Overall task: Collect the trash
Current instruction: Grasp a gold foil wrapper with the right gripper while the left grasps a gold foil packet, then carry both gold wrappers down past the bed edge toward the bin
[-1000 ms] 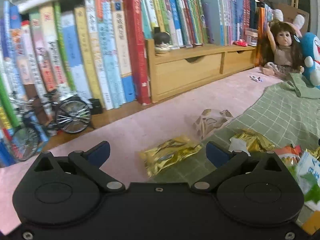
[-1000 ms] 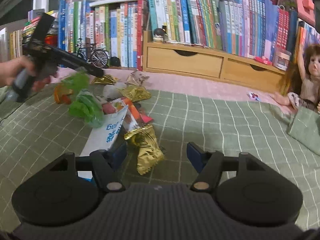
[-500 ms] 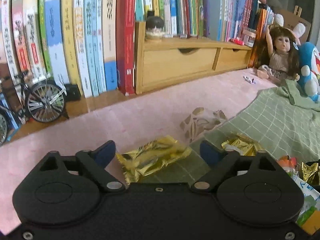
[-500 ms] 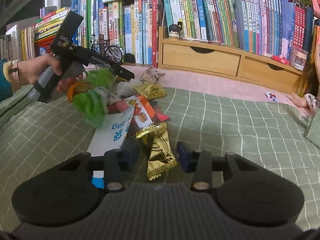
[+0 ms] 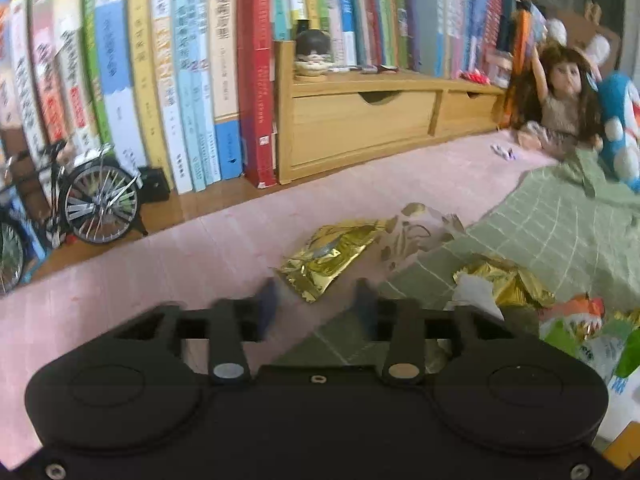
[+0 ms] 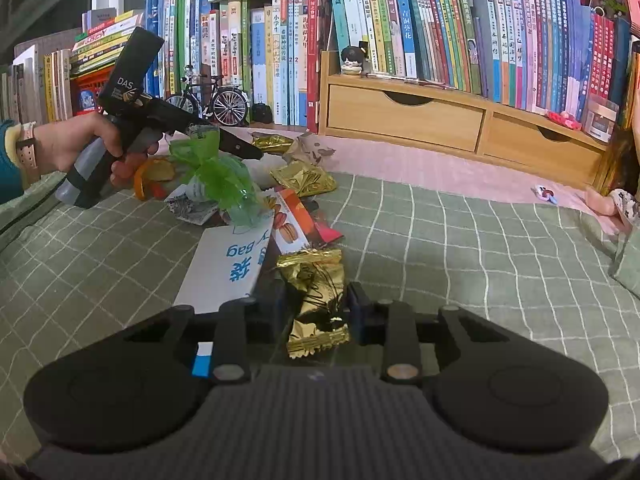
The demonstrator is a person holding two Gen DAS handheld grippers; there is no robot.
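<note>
A flat gold wrapper [image 5: 332, 252] lies on the pink surface [image 5: 180, 264]. My left gripper [image 5: 315, 302] has its jaws closing, with the wrapper's near corner between the fingertips and no pad visibly pressing it. In the right wrist view a hand holds that left gripper [image 6: 240, 148] over the trash pile. My right gripper [image 6: 318, 300] is closing on a crumpled gold wrapper [image 6: 316, 280], and both pads touch its sides. Beyond it lie a white bag with blue writing [image 6: 228, 264], a macaron wrapper [image 6: 290, 224] and a green plastic wrapper [image 6: 220, 184].
A green checked cloth [image 6: 480, 260] covers most of the surface. Books and a wooden drawer shelf [image 6: 404, 116] line the back. A model bicycle [image 5: 92, 200] stands at the left, a doll [image 5: 560, 108] and a blue plush [image 5: 622, 128] at the right. More gold wrappers [image 5: 504, 280] lie nearby.
My left gripper drew in over the flat gold wrapper and its jaws narrowed. The right jaws closed from wide apart onto the crumpled gold wrapper.
</note>
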